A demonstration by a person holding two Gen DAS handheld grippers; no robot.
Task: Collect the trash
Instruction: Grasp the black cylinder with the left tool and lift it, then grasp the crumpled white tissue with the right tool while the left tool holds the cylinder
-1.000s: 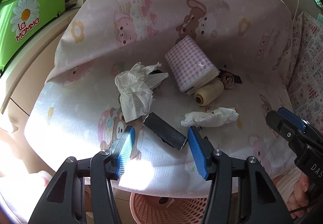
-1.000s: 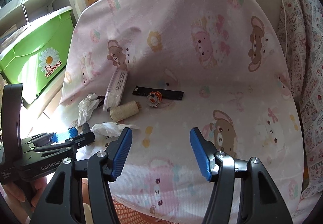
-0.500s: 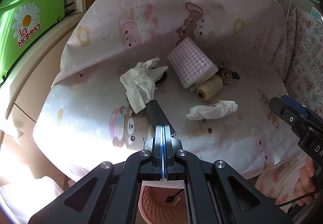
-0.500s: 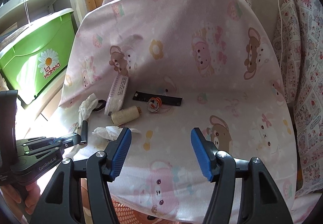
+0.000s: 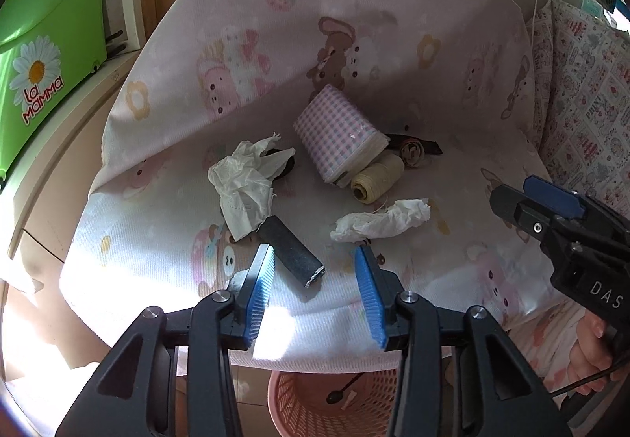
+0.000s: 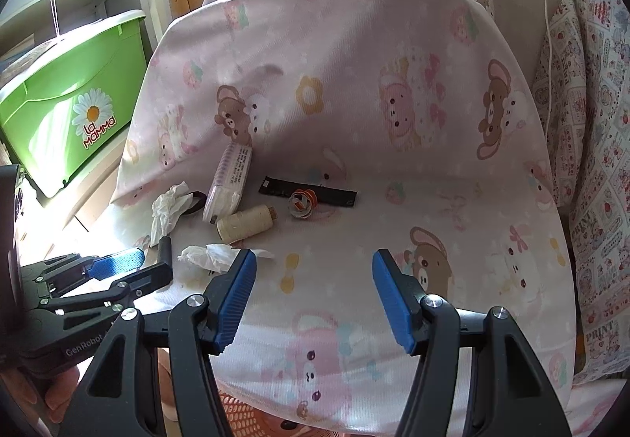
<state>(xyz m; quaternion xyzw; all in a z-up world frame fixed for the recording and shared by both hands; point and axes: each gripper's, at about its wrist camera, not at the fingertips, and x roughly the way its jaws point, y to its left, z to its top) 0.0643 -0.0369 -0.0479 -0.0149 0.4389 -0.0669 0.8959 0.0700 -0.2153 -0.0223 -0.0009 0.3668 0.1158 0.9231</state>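
**Trash still on the seat, basket waiting below**

Most of the collecting looks undone. On the pink bear-print chair cover [image 5: 244,55] lie two crumpled white tissues: the larger tissue [image 5: 246,185] near the left, the smaller twisted tissue [image 5: 380,220] towards the right, both thin, creased and limp. Between them and nearer the front edge lies a dark block [image 5: 291,252], matte and grainy, with a pale chipped end.

The left hand-held gripper [image 5: 315,275] has its jaws opening; the block's near end lies between the blue ribbed pads, but neither pad presses on it, so nothing is held. The right hand-held gripper [image 6: 311,291] is released too, its jaws spread over bare fabric, just beside the smaller tissue.

Below the seat's front edge stands a pink woven-plastic basket [image 5: 291,393]. It holds what looks like a small dark spoon and a pale scrap, so a little may already be in; I cannot tell more.

The other things seem less like rubbish: a folded wad of pink gingham cloth [image 5: 334,134], soft and layered, a spool of cream thread [image 5: 376,181] touching it, a small roll of patterned tape [image 6: 301,202] and a flat black strip [image 6: 338,197] behind it. A glossy green plastic bin [image 5: 43,55] with a daisy label sits well apart on the left
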